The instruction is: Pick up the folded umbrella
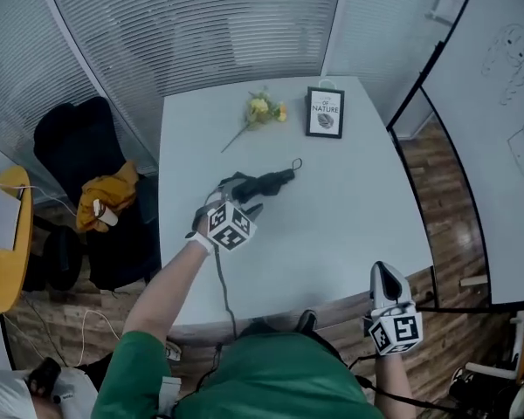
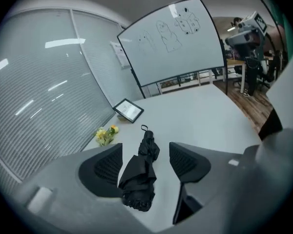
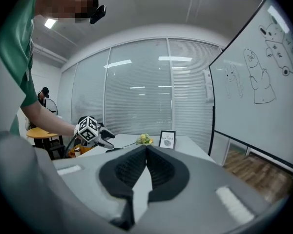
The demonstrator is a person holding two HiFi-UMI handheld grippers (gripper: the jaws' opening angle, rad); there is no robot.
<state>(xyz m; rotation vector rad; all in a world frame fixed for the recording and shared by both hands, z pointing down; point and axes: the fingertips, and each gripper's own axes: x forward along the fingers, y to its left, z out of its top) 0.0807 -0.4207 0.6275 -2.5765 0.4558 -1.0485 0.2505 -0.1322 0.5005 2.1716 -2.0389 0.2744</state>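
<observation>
A black folded umbrella (image 1: 264,183) lies on the white table (image 1: 349,225), its wrist strap pointing toward the far right. My left gripper (image 1: 240,197) is down at the umbrella's near end. In the left gripper view the umbrella (image 2: 139,172) runs lengthwise between the jaws of that gripper (image 2: 145,162), which stand wide apart; a gap shows beside the right pad. My right gripper (image 1: 384,273) hovers at the table's near right edge, away from the umbrella. Its jaws (image 3: 146,149) meet at the tips with nothing between them. It looks across at the left gripper (image 3: 95,133).
A bunch of yellow flowers (image 1: 264,110) and a small framed print (image 1: 325,113) sit at the table's far end. A black chair with a yellow cloth (image 1: 105,201) stands to the left. A whiteboard (image 1: 506,103) lines the right side.
</observation>
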